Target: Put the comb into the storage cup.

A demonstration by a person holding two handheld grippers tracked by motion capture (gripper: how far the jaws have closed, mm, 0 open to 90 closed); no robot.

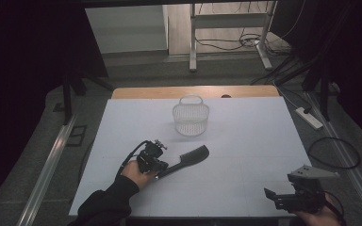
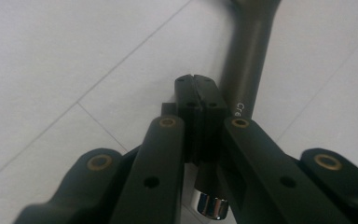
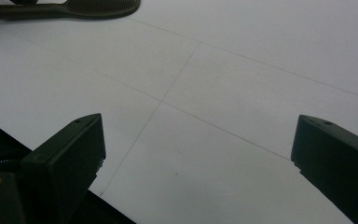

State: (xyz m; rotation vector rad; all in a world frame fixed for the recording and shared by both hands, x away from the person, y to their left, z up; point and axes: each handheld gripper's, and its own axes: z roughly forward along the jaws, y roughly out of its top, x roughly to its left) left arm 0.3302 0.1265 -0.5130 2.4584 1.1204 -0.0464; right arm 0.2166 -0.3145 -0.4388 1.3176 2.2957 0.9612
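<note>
Two grippers are in play over a white table (image 1: 245, 188): the left gripper (image 1: 159, 165) sits at the handle end of a dark brush (image 1: 188, 157) lying near-left of centre, its head pointing right and far; a white basket (image 1: 191, 116) stands upright farther off, well apart from the brush. In the left gripper view the jaws are pressed together, pads meeting, with the brush handle (image 2: 249, 70) running just beside and under them, not between them, so nothing is pinched yet. Judgement: the step in hand is picking up the brush; to do it well, spread the jaws, straddle the handle crosswise near its middle, then close squarely so it does not pivot. Right gripper (image 1: 287, 200) waits at the near-right edge, jaws spread wide, empty. Writing: white letters "Cr" on the handle, the rest hidden.
</note>
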